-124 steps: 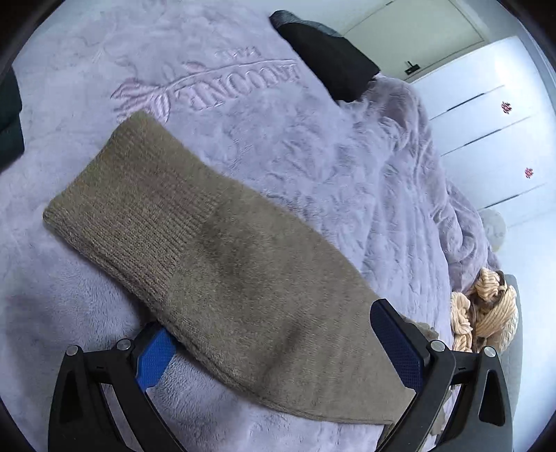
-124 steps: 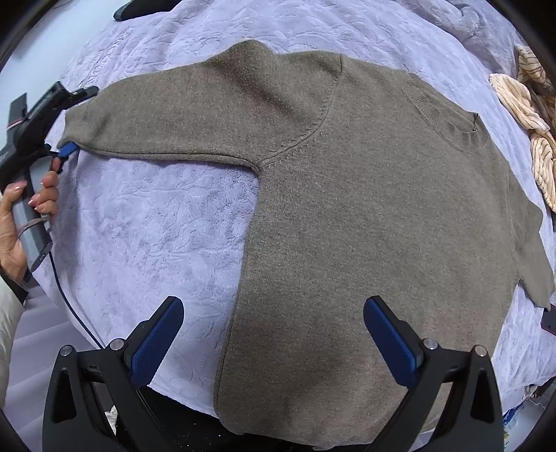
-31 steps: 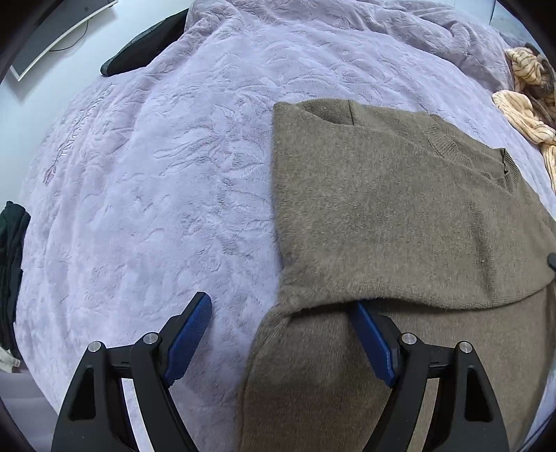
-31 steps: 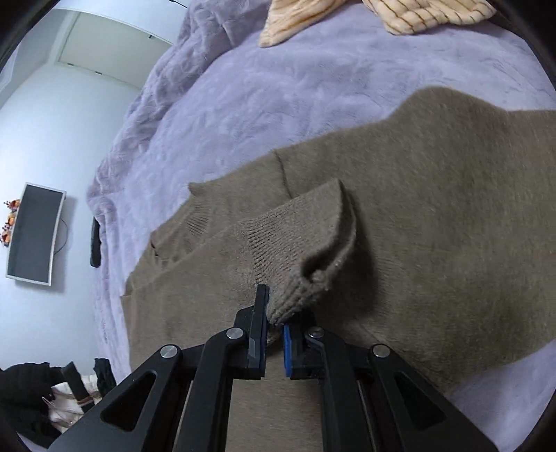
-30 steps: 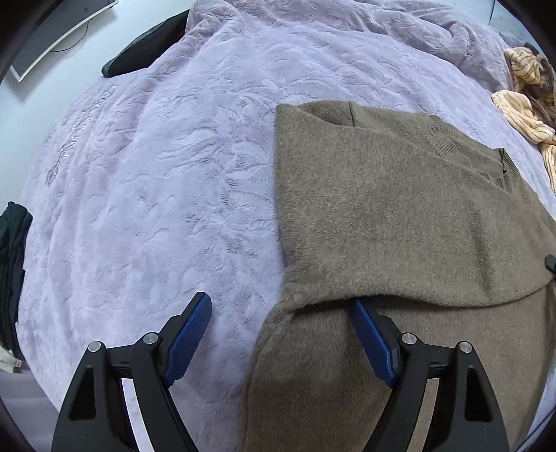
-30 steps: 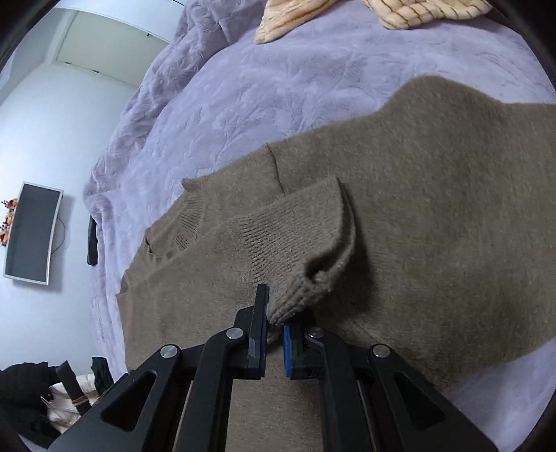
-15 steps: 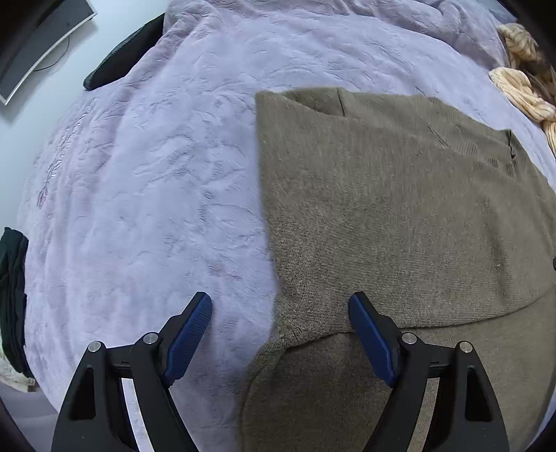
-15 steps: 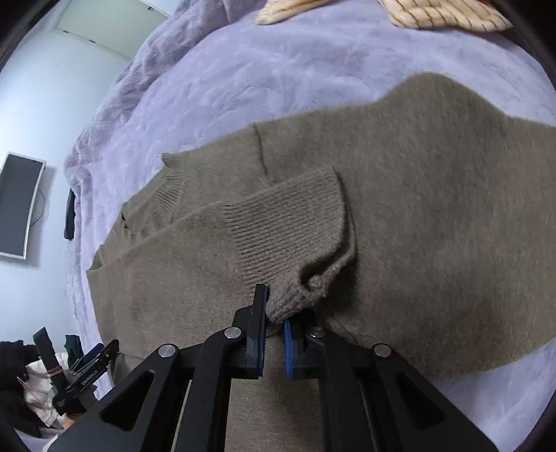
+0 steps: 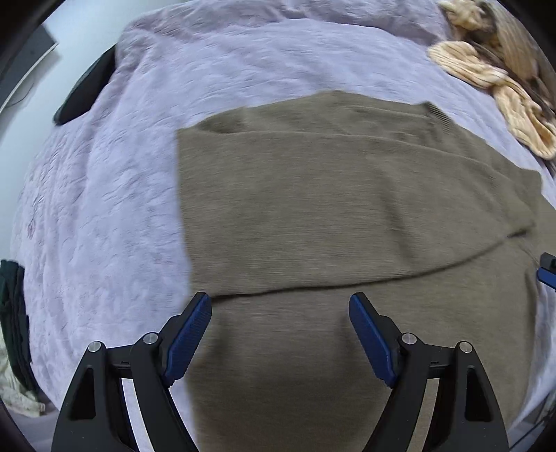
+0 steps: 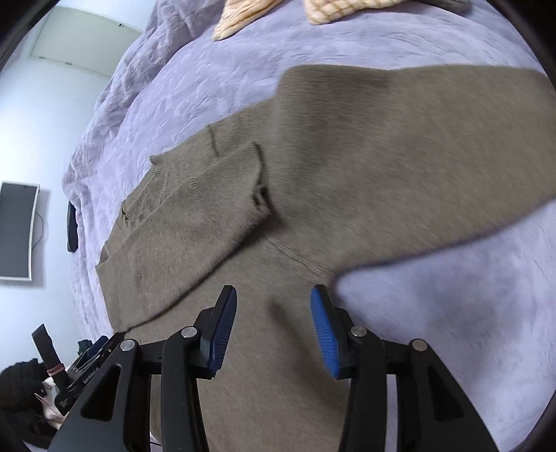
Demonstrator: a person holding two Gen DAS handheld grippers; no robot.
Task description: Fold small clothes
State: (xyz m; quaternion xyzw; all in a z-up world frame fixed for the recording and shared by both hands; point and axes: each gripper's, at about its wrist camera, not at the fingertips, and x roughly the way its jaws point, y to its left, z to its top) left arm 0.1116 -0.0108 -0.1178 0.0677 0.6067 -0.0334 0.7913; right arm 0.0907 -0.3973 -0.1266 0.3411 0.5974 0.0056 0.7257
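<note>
An olive-brown knit sweater (image 9: pixel 330 215) lies flat on the lilac bedspread (image 9: pixel 104 194). One sleeve is folded across its chest, and the ribbed cuff (image 10: pixel 243 180) rests loose on the body. The other sleeve (image 10: pixel 451 139) stretches out to the right. My left gripper (image 9: pixel 279 323) hangs open over the sweater's lower body, holding nothing. My right gripper (image 10: pixel 274 320) hovers above the body just below the cuff; its jaws are opening and nothing is between them. The other gripper (image 10: pixel 83 365) shows at the right wrist view's lower left.
Cream striped knitwear (image 9: pixel 493 76) lies bunched at the bed's far right, also in the right wrist view (image 10: pixel 243 17). A dark object (image 9: pixel 87 90) sits at the far left edge of the bed. A screen (image 10: pixel 15 229) hangs on the wall. Dark clothing (image 9: pixel 12 320) lies beside the bed.
My right gripper has let go of the sleeve cuff and drawn back; the cuff now lies on the sweater. My left gripper has shifted right, from the sweater's edge to over its body.
</note>
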